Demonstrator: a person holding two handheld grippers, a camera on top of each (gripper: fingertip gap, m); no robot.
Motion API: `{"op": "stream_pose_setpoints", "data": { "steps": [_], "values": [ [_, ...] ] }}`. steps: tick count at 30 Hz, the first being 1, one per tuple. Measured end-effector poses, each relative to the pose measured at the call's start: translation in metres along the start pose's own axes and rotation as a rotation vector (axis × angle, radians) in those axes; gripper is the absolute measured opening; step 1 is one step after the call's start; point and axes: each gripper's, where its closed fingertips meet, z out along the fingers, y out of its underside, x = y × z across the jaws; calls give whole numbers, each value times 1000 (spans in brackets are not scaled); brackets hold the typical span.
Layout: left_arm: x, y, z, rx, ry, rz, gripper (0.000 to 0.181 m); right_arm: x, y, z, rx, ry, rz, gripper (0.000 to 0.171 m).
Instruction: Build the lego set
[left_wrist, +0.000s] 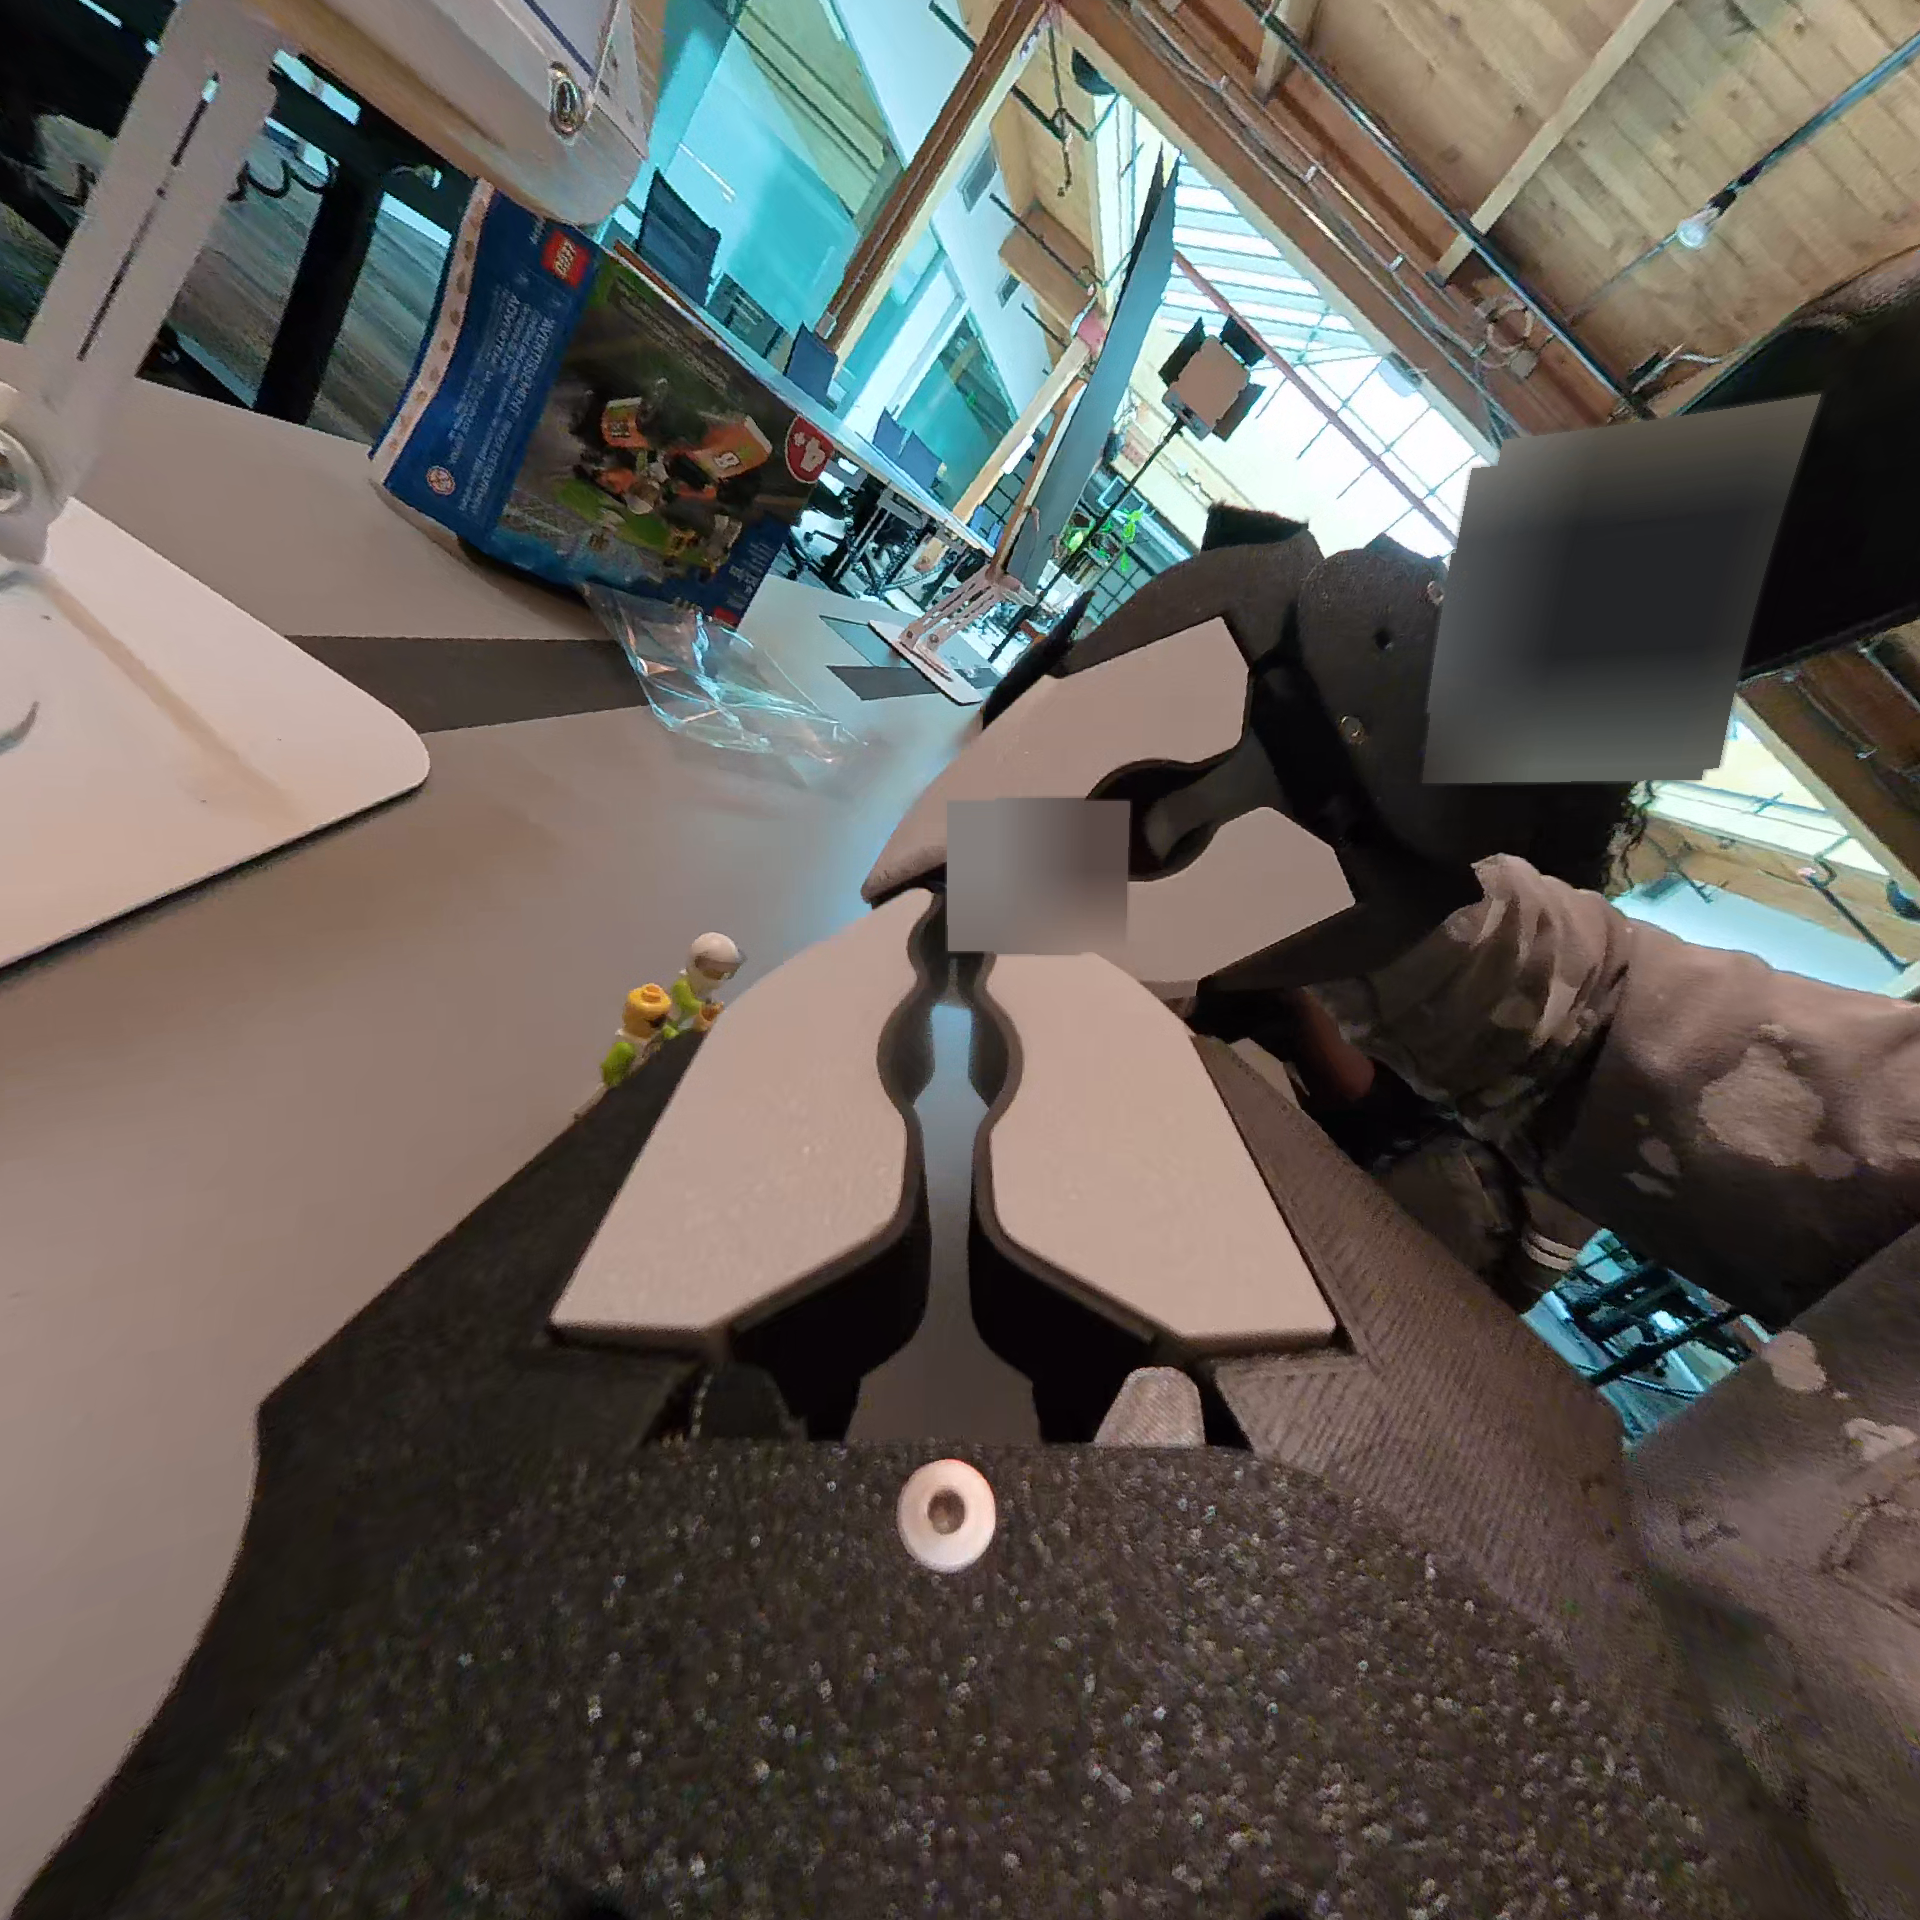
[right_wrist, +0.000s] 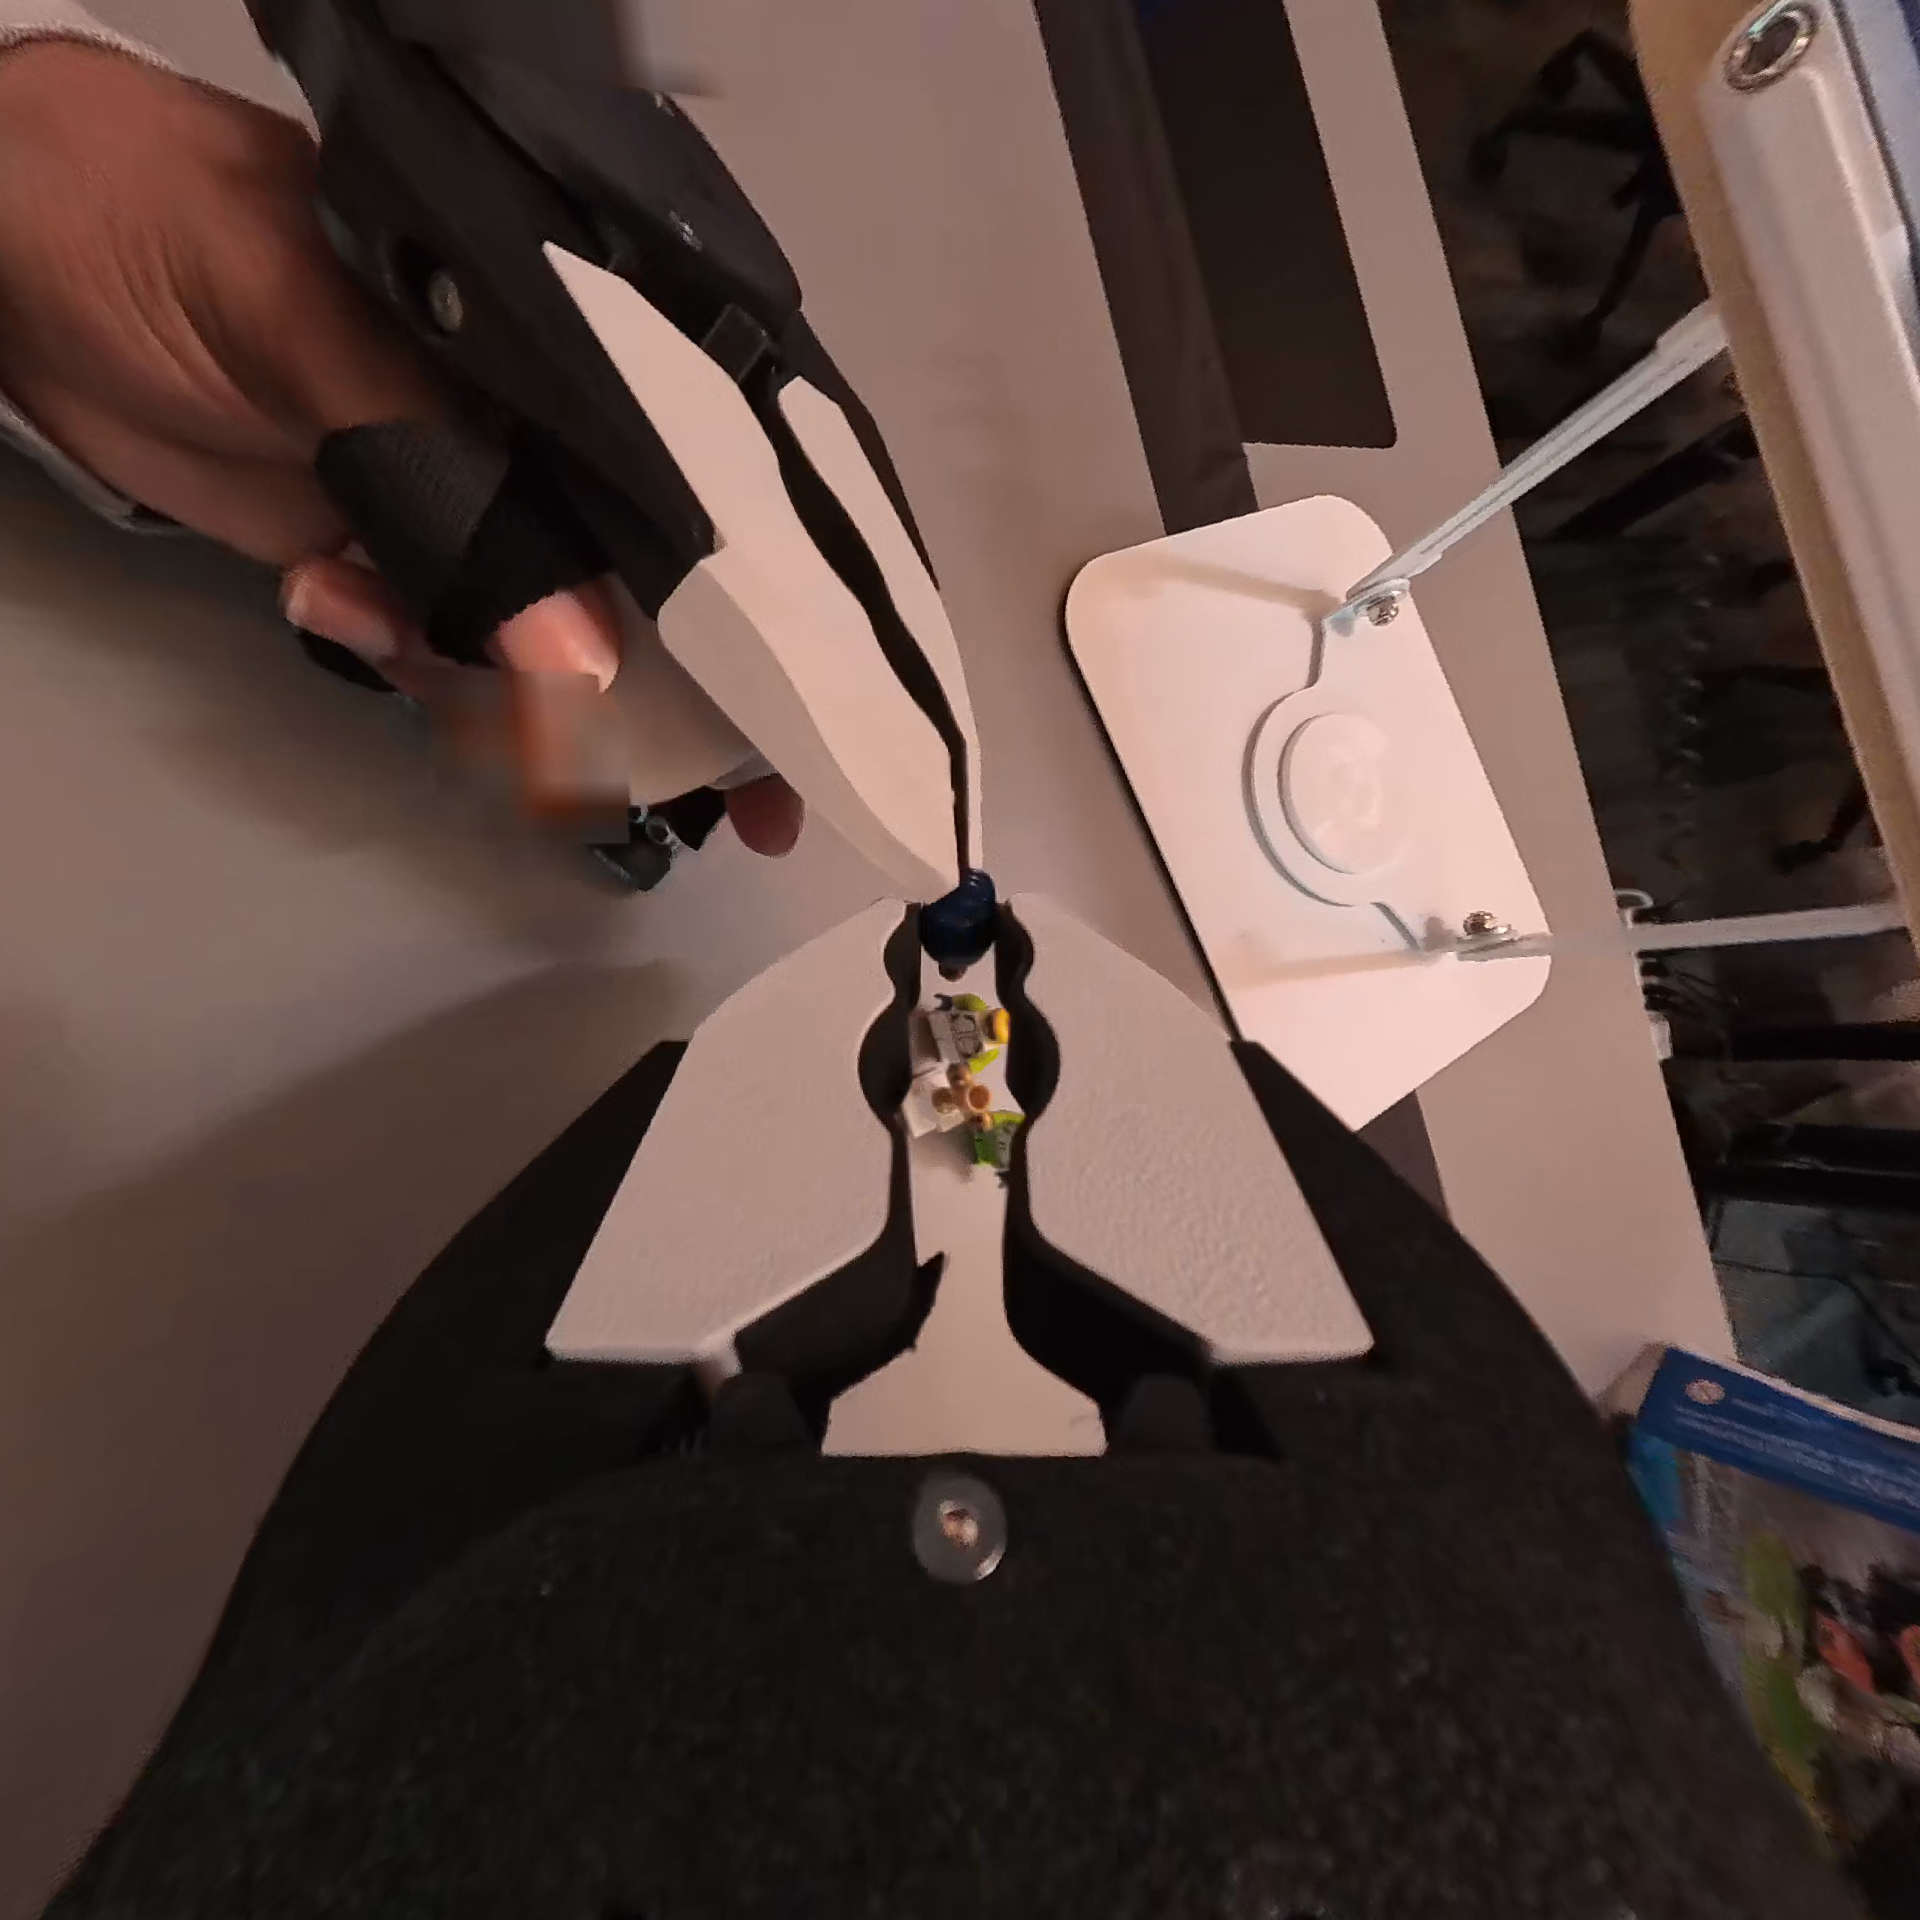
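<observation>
My right gripper (right_wrist: 961, 935) is shut on a small dark blue Lego piece (right_wrist: 956, 914) held above the grey table (right_wrist: 312, 1039). My left gripper (right_wrist: 961, 881) comes in from the upper left, and its closed tips meet the top of the same piece. In the left wrist view the left gripper (left_wrist: 943, 920) and the right gripper (left_wrist: 935, 883) touch tip to tip, and a blur patch hides the piece. Two minifigures with lime green arms (right_wrist: 966, 1070) lie on the table below the grippers; they also show in the left wrist view (left_wrist: 675, 1008).
A blue Lego box (left_wrist: 592, 416) stands at the back of the table, with an empty clear plastic bag (left_wrist: 727, 686) in front of it. A white stand base (right_wrist: 1309, 790) sits right of the grippers. A hand (right_wrist: 156, 343) holds the left gripper. Only a small space, under 4 cm, lies between the two pairs of fingers.
</observation>
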Motion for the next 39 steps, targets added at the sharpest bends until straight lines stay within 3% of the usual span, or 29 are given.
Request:
{"op": "stream_pose_setpoints", "data": {
  "steps": [6,14,20,39],
  "values": [
    [-9,-2,-4,-48,-55,62,5,18,15,5,-78,-69,-340,13],
    [-37,-19,-23,-92,-208,235,4,22,53,25,-233,-403,-812,13],
    [-52,-15,-27,-117,-233,234,4,18,62,35,-289,-548,-919,13],
    [-60,-7,-25,-163,-244,246,3,15,68,44,-393,-701,-1072,13]
  ]
}}
